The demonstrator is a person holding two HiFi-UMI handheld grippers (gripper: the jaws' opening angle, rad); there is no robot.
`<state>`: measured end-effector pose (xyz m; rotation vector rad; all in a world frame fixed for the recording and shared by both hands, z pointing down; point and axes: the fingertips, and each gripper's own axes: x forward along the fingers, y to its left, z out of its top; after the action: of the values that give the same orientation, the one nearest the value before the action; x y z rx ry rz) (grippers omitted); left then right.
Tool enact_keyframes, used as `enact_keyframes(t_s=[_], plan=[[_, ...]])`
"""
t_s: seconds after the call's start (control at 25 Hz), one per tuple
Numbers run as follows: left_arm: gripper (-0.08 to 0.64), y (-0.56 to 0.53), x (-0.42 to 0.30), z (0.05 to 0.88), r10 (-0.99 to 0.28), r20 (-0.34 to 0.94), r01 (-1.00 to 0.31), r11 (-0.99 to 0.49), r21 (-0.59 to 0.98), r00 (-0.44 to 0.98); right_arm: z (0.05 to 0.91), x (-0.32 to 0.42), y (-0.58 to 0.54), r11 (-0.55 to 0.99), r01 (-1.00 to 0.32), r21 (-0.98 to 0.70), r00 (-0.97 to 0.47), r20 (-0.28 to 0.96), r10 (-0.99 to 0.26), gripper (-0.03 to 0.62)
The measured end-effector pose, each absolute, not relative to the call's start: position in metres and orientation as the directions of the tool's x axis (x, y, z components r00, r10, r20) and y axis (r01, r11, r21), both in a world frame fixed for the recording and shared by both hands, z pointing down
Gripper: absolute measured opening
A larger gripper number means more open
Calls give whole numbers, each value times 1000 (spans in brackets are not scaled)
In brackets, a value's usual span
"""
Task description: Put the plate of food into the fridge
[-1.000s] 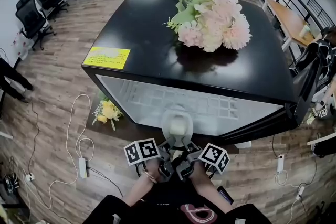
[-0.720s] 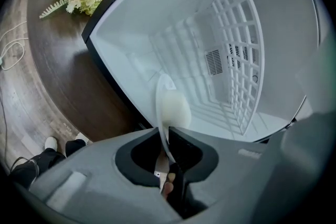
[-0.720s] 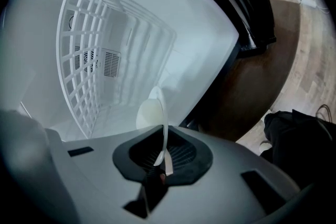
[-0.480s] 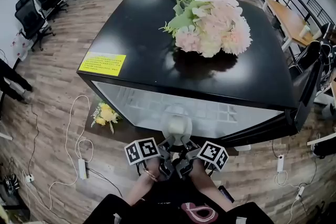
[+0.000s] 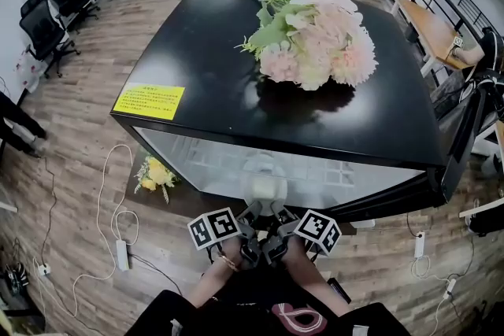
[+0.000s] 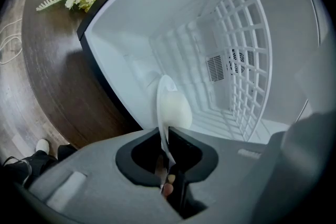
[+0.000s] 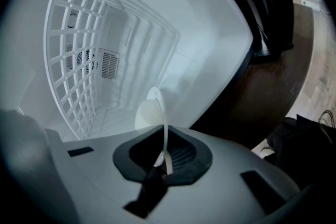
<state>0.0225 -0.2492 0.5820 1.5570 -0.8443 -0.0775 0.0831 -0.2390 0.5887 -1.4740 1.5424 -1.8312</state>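
A white plate [image 5: 264,183] hangs level in front of the open mouth of a small black fridge [image 5: 236,51], held at its near rim by both grippers. My left gripper [image 5: 253,230] is shut on the plate's rim [image 6: 167,113], seen edge-on in the left gripper view. My right gripper [image 5: 277,230] is shut on the same rim [image 7: 157,113] beside it. Small orange and pale bits of food [image 6: 168,186] show deep between the left jaws. Beyond the plate lies the white fridge interior [image 6: 178,44] with a wire shelf [image 6: 247,60].
A bunch of pink flowers [image 5: 315,31] lies on the fridge's top. The fridge's door [image 5: 461,145] stands open at the right. Yellow flowers [image 5: 153,173] lie on the floor at the left, near cables and a power strip [image 5: 122,252]. Office chairs [image 5: 55,12] stand farther left.
The fridge's front edge has drawn slightly nearer and lower in the head view. Both grippers keep their hold on the plate at the fridge's opening.
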Motion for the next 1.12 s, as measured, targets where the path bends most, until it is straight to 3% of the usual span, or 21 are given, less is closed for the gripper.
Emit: enact_keyframes(t_s=[1.12], plan=[[43,-280,24,593,-559,396,-459,31,888,728,600,85,-267,-367,-336,-867,-386,482,-786,26]])
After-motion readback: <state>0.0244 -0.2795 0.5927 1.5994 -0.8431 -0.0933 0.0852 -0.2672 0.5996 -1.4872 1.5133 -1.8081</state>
